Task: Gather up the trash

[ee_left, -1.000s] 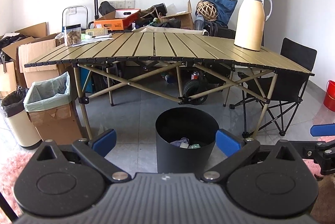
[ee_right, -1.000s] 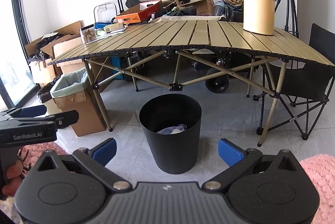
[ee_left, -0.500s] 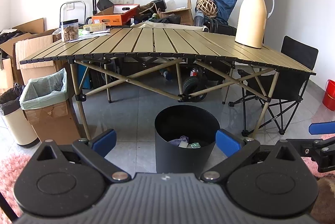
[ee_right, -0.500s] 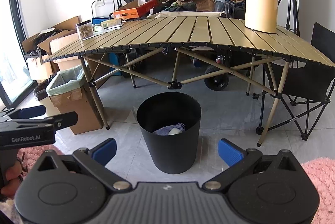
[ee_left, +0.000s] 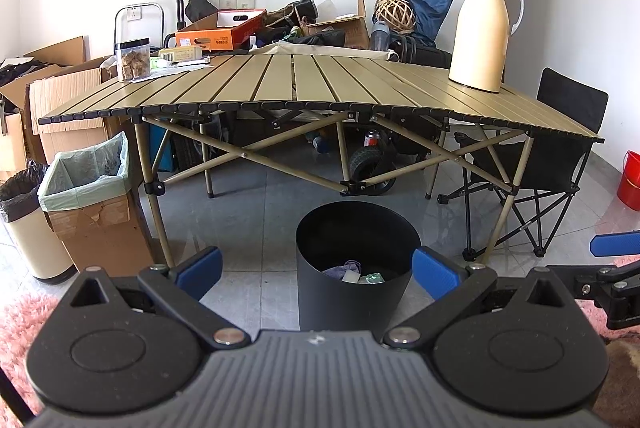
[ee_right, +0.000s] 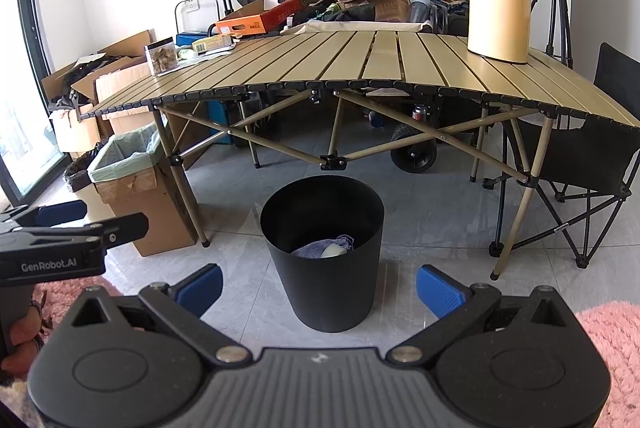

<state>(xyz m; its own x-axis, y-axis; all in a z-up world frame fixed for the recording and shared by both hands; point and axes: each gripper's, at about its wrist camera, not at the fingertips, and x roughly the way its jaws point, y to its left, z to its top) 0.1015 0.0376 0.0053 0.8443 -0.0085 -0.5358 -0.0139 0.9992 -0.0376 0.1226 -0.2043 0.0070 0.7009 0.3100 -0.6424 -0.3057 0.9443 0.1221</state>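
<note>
A black round trash bin (ee_left: 352, 292) stands on the grey tiled floor in front of the folding table (ee_left: 320, 88); it also shows in the right wrist view (ee_right: 324, 268). Crumpled trash (ee_left: 354, 272) lies at its bottom, also visible in the right wrist view (ee_right: 326, 248). My left gripper (ee_left: 316, 270) is open and empty, held just short of the bin. My right gripper (ee_right: 318, 288) is open and empty, also facing the bin. Each gripper shows at the edge of the other's view.
A cream thermos jug (ee_left: 482, 32) and a snack jar (ee_left: 132, 59) stand on the table. A lined cardboard box (ee_left: 92, 204) and a cream bin (ee_left: 28, 224) stand at left. A black folding chair (ee_left: 552, 164) is at right. Pink rug (ee_right: 612, 344) lies underfoot.
Both grippers have risen slightly and the views have tilted, so the bin sits a little lower and nearer. Both stay open and empty.
</note>
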